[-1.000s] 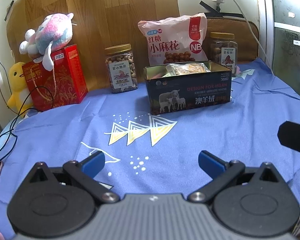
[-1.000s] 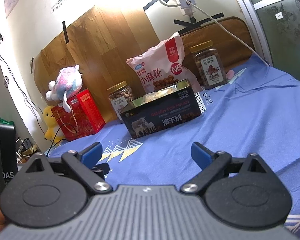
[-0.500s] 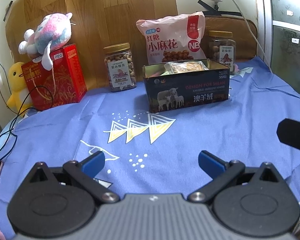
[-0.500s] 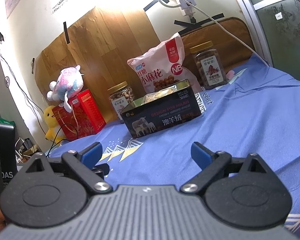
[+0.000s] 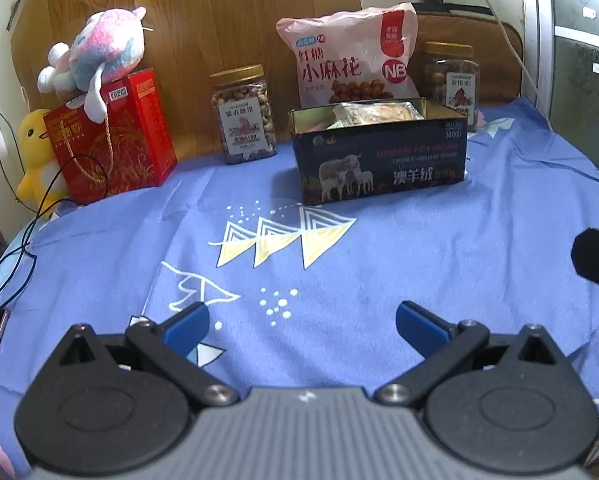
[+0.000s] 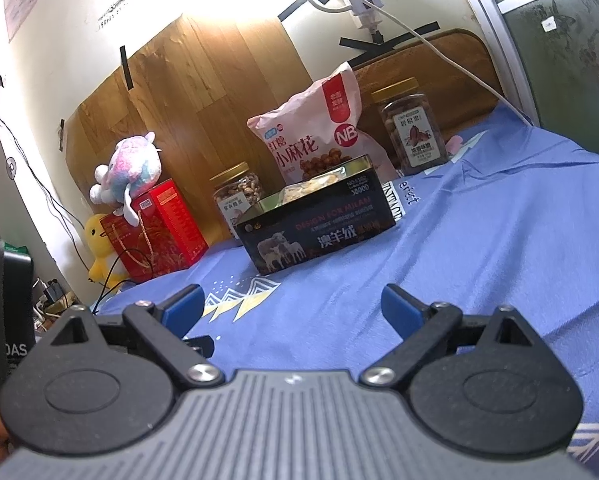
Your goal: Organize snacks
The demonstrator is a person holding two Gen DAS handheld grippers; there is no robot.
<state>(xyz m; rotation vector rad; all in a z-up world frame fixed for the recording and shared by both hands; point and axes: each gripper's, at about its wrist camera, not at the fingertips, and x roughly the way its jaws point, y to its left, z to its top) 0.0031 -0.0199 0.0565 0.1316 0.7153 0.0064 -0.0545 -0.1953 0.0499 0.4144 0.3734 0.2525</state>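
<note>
A dark open tin box [image 5: 383, 164] with sheep printed on its side holds wrapped snack packets [image 5: 375, 113]; it also shows in the right wrist view [image 6: 315, 224]. Behind it stand a pink snack bag [image 5: 351, 56], a nut jar with a gold lid [image 5: 244, 114] to its left and a second jar [image 5: 452, 76] to its right. My left gripper [image 5: 302, 326] is open and empty, low over the blue cloth, well short of the box. My right gripper [image 6: 291, 309] is open and empty, also short of the box.
A red gift box [image 5: 115, 136] with a plush toy [image 5: 95, 56] on top and a yellow duck [image 5: 39, 156] stand at the back left. Black cables [image 5: 23, 240] trail off the left edge. A wooden board [image 5: 203, 16] backs the blue cloth [image 5: 439, 248].
The left gripper has drawn back a little and tilted, so the box and jars sit slightly farther and lower in view. The right gripper has barely moved. Both stay open.
</note>
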